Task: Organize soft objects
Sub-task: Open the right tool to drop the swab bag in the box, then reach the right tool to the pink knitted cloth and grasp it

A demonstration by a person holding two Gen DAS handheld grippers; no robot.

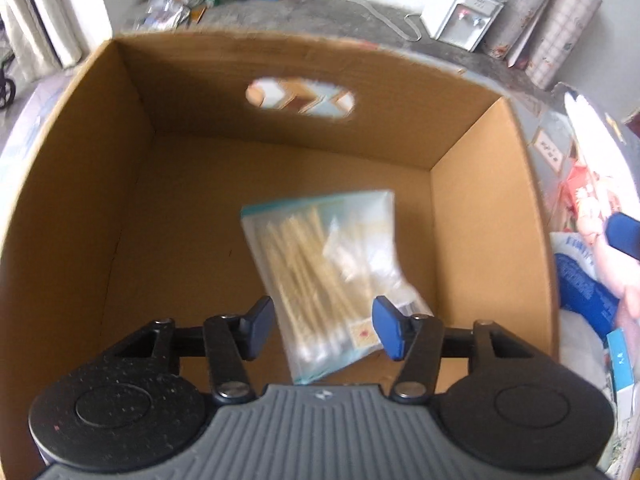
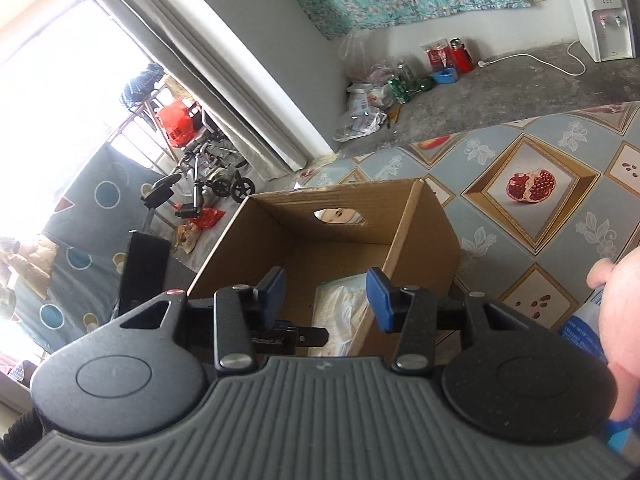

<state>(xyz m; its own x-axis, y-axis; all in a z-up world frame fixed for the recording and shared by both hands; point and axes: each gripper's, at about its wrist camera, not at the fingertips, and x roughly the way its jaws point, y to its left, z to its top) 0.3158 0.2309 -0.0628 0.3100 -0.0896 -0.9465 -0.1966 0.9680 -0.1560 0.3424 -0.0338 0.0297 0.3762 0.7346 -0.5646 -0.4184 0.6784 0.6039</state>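
An open cardboard box with an oval handle hole fills the left wrist view. Inside it is a clear zip bag of cotton swabs, blurred and tilted, near the box's right wall. My left gripper hangs open just above the bag's near end, and its blue pads stand apart from the plastic. In the right wrist view the same box stands on a patterned cloth, with the bag showing inside. My right gripper is open in front of the box with nothing between its fingers.
The patterned tablecloth spreads to the right of the box. A person's hand is at the right edge by blue-and-white packets. On the far floor stand a white water dispenser, bottles and bags.
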